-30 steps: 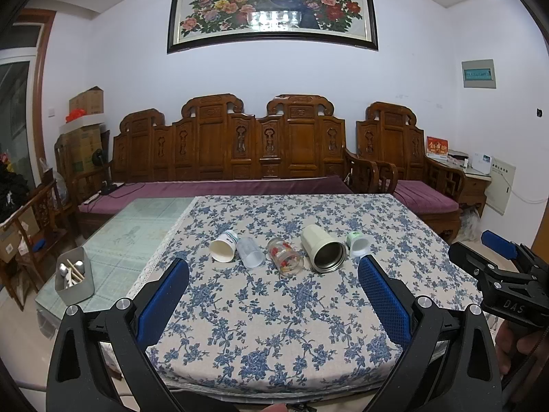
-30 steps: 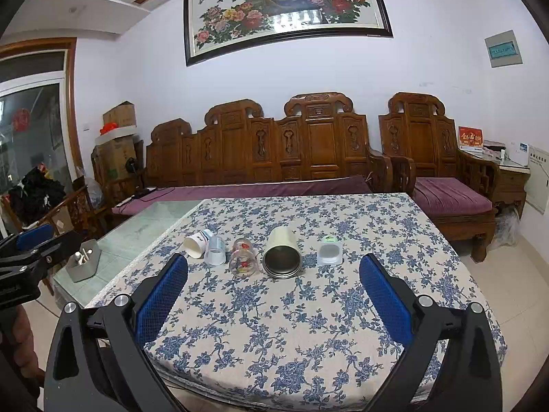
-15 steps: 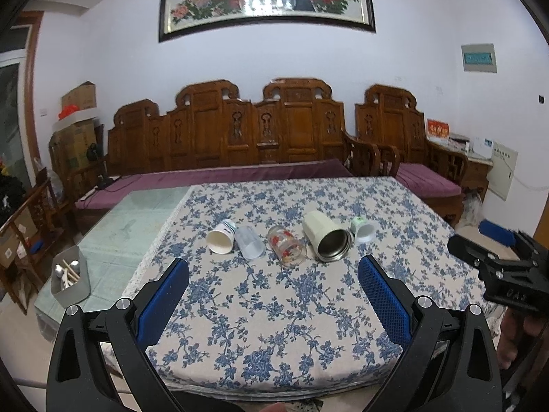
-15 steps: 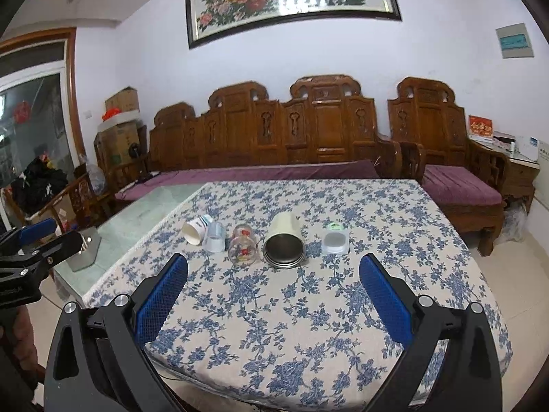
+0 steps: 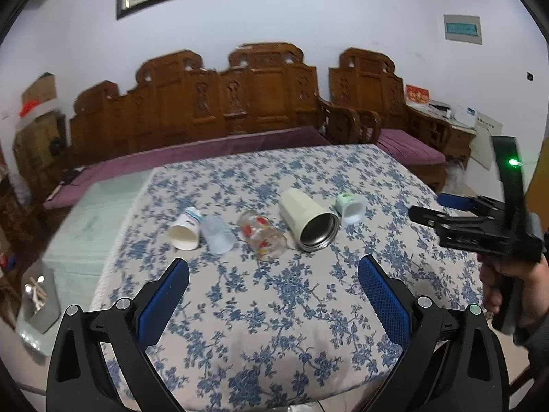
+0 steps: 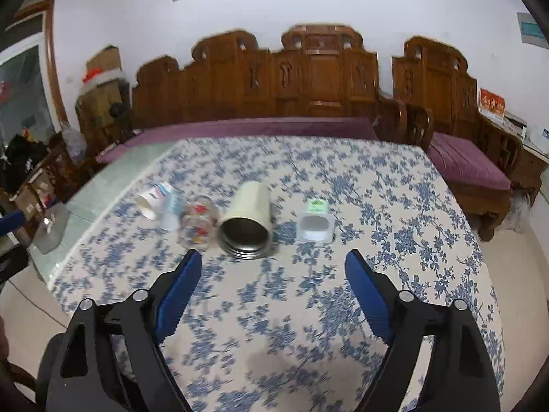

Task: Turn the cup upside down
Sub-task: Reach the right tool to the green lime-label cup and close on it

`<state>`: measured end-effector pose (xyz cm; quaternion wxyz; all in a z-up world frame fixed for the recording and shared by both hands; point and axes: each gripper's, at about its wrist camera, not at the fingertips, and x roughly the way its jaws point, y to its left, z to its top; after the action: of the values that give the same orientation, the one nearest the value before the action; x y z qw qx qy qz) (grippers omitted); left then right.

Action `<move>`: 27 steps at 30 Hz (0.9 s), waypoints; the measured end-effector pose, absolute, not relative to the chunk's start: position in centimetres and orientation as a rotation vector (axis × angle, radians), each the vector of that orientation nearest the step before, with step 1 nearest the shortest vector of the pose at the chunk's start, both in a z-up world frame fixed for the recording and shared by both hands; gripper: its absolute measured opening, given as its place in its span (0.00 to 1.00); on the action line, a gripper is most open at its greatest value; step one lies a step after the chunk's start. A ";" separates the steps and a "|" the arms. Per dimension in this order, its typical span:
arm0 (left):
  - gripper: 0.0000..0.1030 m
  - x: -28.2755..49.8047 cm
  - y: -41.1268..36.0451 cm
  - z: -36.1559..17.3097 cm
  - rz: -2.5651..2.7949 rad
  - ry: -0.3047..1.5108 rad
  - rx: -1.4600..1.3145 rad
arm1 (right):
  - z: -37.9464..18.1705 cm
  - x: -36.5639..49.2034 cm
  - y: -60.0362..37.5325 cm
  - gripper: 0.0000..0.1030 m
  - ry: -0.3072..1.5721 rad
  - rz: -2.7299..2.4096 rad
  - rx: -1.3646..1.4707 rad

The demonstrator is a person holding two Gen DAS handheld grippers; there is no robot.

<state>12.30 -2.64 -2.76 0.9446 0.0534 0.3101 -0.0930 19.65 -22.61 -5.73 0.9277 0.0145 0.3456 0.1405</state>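
Five cups on their sides ahead of both my tongs.

My left tongs [image 5: 273, 273] and right tongs [image 6: 273, 267] gape apart, holding nothing, above the flowered tablecloth [image 6: 308, 309]. Beyond their tips lie the paper cup [image 5: 184, 231], clear plastic cup [image 5: 218, 238], painted glass [image 5: 262, 240], cream tumbler [image 6: 246, 221] and small white cup [image 6: 315, 224].
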 end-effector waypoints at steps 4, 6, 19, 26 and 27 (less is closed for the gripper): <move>0.92 15.5 -3.5 -3.9 -0.217 0.677 0.124 | -7.9 24.2 -23.0 0.74 0.806 0.277 0.023; 0.92 17.1 -3.8 -4.6 -0.231 0.703 0.123 | -9.1 26.7 -23.4 0.71 0.851 0.274 0.034; 0.92 23.9 -5.0 -11.4 -0.248 0.840 0.140 | -14.5 40.7 -23.2 0.60 1.059 0.238 0.040; 0.92 24.4 -5.0 -13.4 -0.260 0.878 0.115 | -17.8 45.4 -22.5 0.58 1.184 0.221 0.050; 0.92 24.4 -5.0 -13.5 -0.260 0.881 0.112 | -18.2 45.7 -22.4 0.57 1.198 0.221 0.052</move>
<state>24.43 -4.95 -13.52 0.8949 0.0539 0.4249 -0.1252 45.66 -22.40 -18.21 0.8198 0.0245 0.5626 0.1039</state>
